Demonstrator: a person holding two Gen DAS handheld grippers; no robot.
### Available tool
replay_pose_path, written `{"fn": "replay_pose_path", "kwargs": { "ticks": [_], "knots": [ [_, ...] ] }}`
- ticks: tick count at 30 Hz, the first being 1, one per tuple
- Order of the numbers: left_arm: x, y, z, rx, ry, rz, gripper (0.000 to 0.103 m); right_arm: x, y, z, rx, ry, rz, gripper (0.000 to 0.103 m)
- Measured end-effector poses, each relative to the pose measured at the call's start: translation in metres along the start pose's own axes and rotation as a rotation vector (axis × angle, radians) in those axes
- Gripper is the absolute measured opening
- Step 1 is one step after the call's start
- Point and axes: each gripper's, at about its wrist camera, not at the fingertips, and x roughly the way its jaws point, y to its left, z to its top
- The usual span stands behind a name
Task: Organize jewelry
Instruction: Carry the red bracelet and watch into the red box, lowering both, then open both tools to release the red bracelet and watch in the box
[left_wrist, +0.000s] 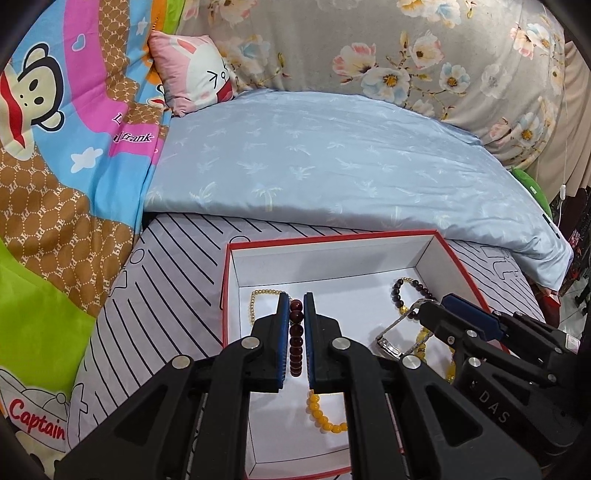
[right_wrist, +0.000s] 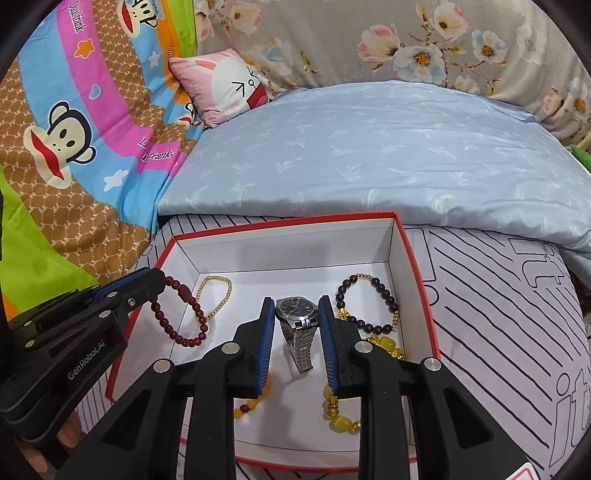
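While both tools sit inside the red box (right_wrist: 413, 258), our left tool (left_wrist: 296, 306) pinches the dark-red bracelet (right_wrist: 184, 317) and our right tool (right_wrist: 295, 314) clasps the watch (right_wrist: 297, 314); we lay each flat, apart.

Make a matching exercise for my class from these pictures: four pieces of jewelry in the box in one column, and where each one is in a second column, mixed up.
Things
1. dark red bead bracelet
2. watch
3. thin gold bead bracelet
4. dark purple bead bracelet

Places
A. between the right gripper fingers
B. lying by the box's right wall
C. held in the left gripper
D. lying next to the dark red bead bracelet

Pairs: 1-C, 2-A, 3-D, 4-B
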Motion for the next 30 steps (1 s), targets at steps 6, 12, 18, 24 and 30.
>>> {"fn": "replay_pose_path", "kwargs": {
  "ticks": [6, 12, 18, 24, 30],
  "knots": [
    [0.003, 0.003, -0.001, -0.005, -0.008, 0.020, 0.011, 0.002, 0.001, 0.001, -0.003, -0.014, -0.011, 0.026],
    [-0.002, 0.014, -0.002, -0.042, -0.024, 0.009, 0.029, -0.012, -0.003, -0.001, 0.000, -0.037, -0.018, 0.029],
    [-0.016, 0.014, -0.011, -0.040, -0.034, 0.021, 0.029, -0.029, -0.009, -0.012, 0.009, -0.046, -0.020, 0.029],
    [-0.036, 0.015, -0.026, -0.044, -0.031, 0.013, 0.029, -0.057, -0.016, -0.033, 0.013, -0.065, -0.044, 0.029],
    [-0.054, 0.009, -0.045, -0.039, -0.023, 0.009, 0.029, -0.079, -0.022, -0.055, 0.034, -0.061, -0.050, 0.029]
  ]
}}
